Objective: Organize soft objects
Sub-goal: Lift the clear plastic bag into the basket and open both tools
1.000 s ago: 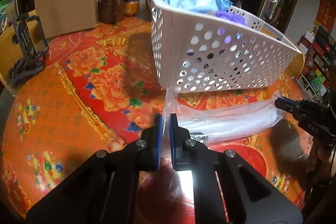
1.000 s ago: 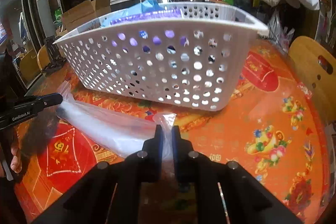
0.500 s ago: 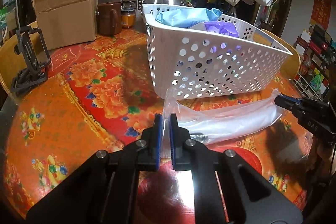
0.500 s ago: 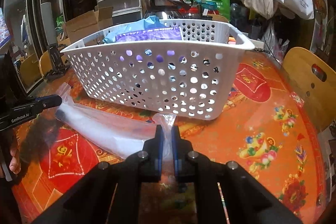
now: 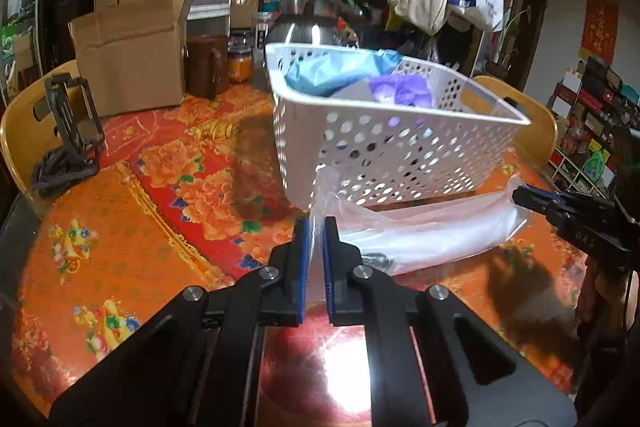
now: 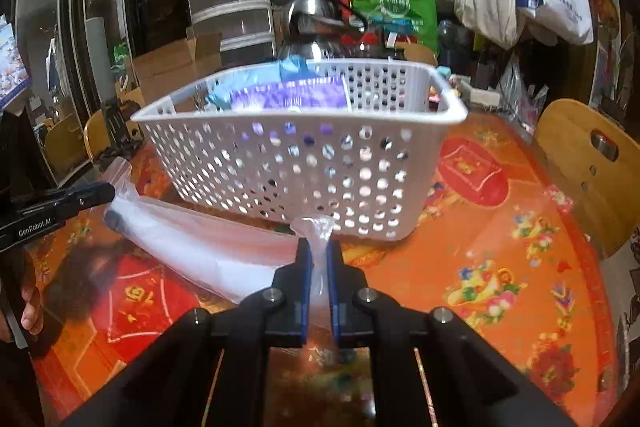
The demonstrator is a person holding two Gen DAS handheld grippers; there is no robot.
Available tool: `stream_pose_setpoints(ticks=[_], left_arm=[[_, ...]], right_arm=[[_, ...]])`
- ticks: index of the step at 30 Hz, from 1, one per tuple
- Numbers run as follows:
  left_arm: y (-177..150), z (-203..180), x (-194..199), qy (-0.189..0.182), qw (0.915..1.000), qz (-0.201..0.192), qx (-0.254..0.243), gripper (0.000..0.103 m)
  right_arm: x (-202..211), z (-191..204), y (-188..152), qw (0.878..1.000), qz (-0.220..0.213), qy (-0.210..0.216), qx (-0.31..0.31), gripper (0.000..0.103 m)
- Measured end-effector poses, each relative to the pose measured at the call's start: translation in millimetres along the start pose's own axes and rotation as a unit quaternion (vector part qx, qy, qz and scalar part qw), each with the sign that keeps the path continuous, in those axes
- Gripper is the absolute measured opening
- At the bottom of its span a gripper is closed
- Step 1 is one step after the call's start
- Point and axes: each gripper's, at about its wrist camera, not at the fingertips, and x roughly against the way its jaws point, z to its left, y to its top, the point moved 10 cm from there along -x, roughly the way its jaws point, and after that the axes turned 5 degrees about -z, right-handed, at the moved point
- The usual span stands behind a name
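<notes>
Left wrist view, far left of frame: a black stand sits on the worktop in front of a chair. Upper left: a box, then a brown mug and a jar. None of them touch the task's things.

Centre: the left hand-held gripper is closed on one end of a clear bag; film stands up between the blue pads. The bag runs right across the lower middle of the frame, just in front of the basket. The basket already holds a blue pack and a purple pack, so it reads as the collecting bin.

Right edge: the right hand-held gripper is at the bag's far end.

Right wrist view, left edge: the left hand-held gripper meets the bag at its end. Centre: the right hand-held gripper is clamped on a bunched tuft of film. The basket stands just behind. Right edge: a second chair.

Judgement: one grip per end keeps the limp film taut and stops it sagging or folding. The bag looks lifted off the worktop, though contact along its middle cannot be ruled out. Likely step: carry it over the near wall and lower it in. Risks: film slipping from the pads, or catching on the rim.
</notes>
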Motion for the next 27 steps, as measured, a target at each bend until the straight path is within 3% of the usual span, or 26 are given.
stream_pose_setpoints(ticks=[8,14,18,27], left_arm=[[44,-17,48,-0.014,0.9994,-0.033,-0.005,0.006],[89,-29,62,-0.016,0.9983,-0.053,-0.016,0.006],[123,-30,54,-0.019,0.9981,-0.058,-0.005,0.006],[184,-21,-8,-0.010,0.9995,-0.030,0.005,0.006]], right_arm=[[42,5,40,0.999,-0.032,0.001,0.010,0.006],[63,1,83,0.998,-0.051,-0.008,0.024,0.006],[63,-4,112,0.998,-0.054,-0.012,0.022,0.006],[27,-27,171,0.998,-0.049,-0.042,0.026,0.006]])
